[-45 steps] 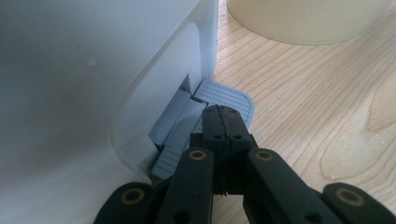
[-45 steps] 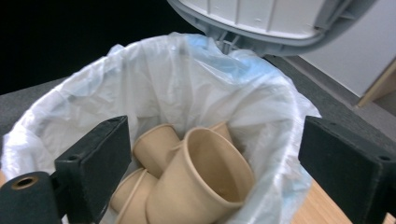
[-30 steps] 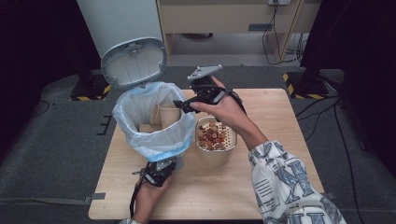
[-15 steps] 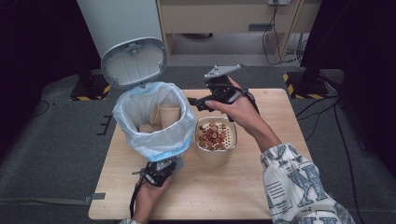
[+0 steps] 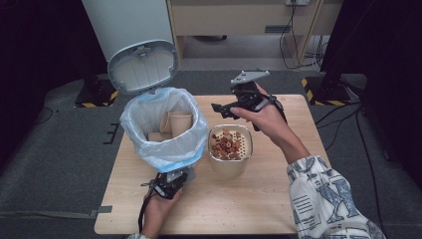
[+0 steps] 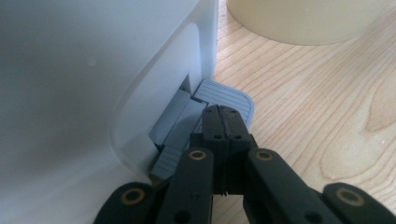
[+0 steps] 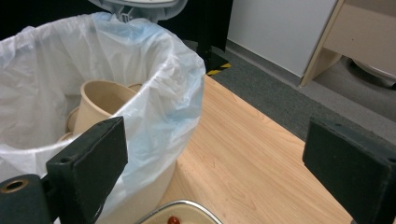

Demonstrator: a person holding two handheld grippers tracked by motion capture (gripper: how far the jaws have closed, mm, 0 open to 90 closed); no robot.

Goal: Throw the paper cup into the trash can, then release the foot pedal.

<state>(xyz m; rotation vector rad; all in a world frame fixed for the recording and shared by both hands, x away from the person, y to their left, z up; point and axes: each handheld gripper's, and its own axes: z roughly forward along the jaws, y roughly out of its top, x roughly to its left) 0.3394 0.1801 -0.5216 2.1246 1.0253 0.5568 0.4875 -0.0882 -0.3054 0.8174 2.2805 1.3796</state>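
High view: bin (image 5: 149, 124) holds paper cups (image 5: 180, 122); at its three o'clock, bowl (image 5: 230, 144) holds snacks. Left gripper (image 6: 223, 122) pinched closed on pedal (image 6: 229, 95); right gripper (image 5: 225, 107) wide, empty.

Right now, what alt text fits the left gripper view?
The left gripper, jaws shut, presses the grey pedal at the foot of the white bin. A beige cup's base stands behind on the wooden table.

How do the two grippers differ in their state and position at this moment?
The left gripper has its jaws shut, pressing on the grey pedal at the foot of the bin; the right gripper has its jaws wide open, holding nothing. The left is low at the table; the right hangs above the table, behind the bowl. Both are black.
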